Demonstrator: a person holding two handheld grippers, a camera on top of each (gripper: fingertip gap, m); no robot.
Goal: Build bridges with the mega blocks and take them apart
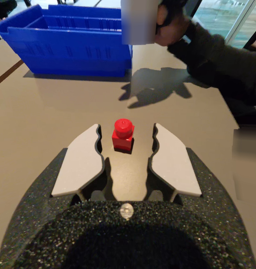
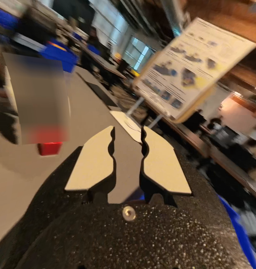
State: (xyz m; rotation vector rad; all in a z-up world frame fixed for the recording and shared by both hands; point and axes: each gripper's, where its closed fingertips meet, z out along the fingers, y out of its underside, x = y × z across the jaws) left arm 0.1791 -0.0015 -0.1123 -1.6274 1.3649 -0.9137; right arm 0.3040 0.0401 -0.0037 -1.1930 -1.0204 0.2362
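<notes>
Left wrist view: left tongs [image 1: 127, 128] spread wide, nothing gripped. A single red block [image 1: 123, 136] with one round stud on top stands upright on the grey counter [image 1: 51, 116], sitting between the two fingertips with a clear gap on either side, touching neither. Blue bin [image 1: 69, 43] at far left on the counter, well apart from the block; what's inside isn't visible from this angle. Upper right, a person's hand [image 1: 171, 29] in a dark sleeve [image 1: 220, 61] is raised above the counter, casting a shadow [image 1: 155, 87] near the bin's right end; what it grips is partly masked by a blur patch. Right wrist view: heavy motion blur and the camera is tilted. Right tongs [image 2: 128, 129] apart with a moderate gap, empty, held over the counter [image 2: 88, 101] and aimed past its edge toward the room. The red block [image 2: 49, 148] shows to the left of the left fingertip, partly under a blur patch, on the counter and clear of the tongs. A white sheet [image 2: 124, 120] lies near the counter's far edge just beyond the fingertips. Behind it, a poster board [image 2: 194, 65] on thin legs; other blue bins [image 2: 59, 55] smeared at upper left.
</notes>
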